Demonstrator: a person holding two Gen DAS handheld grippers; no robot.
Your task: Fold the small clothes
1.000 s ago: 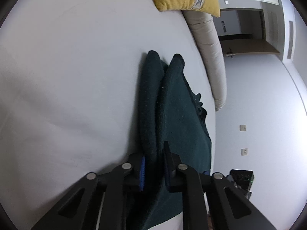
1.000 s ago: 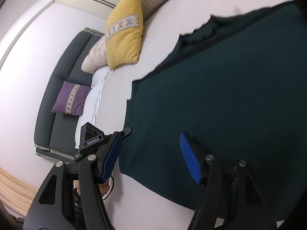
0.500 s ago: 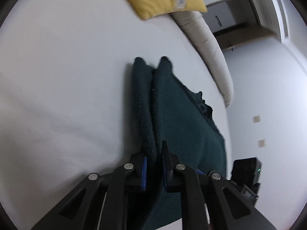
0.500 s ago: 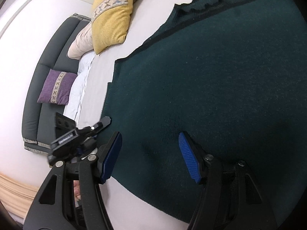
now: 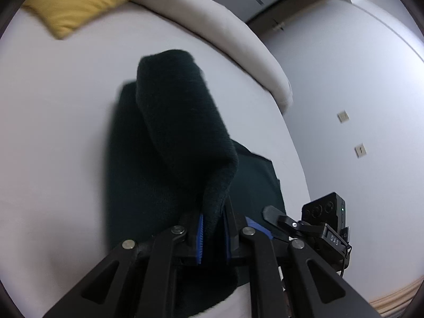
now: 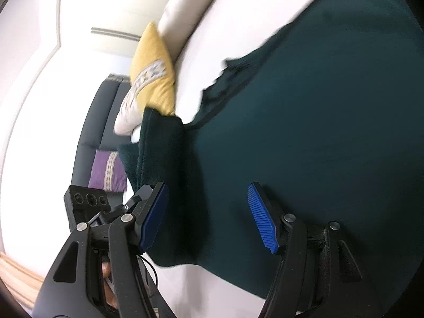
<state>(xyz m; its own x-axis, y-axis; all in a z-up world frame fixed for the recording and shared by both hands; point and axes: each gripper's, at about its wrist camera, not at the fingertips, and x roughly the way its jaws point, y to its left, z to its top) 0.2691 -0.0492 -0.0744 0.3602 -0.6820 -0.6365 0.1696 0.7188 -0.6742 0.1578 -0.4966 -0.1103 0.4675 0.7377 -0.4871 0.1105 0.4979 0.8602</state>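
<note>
Left gripper point(image 5: 213, 234): clamped on dark green garment point(image 5: 182, 132)
Garment: lifted fold over white bed point(image 5: 58, 122)
Yellow cushion point(image 5: 79, 0): bed's far edge

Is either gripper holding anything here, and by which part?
The left gripper is shut on the dark green garment, pinching a bunched fold at its side edge. The right gripper is open above it, holding nothing.

The dark green knitted garment point(image 6: 331, 111) lay spread flat on the white bed point(image 5: 53, 122), reaching close to the bed's near edge, its ragged-looking neckline turned toward the pillow end. One side portion point(image 5: 182, 122) was lifted off the sheet and curled over the flat body in a thick doubled fold, its edge clamped between blue pads
</note>
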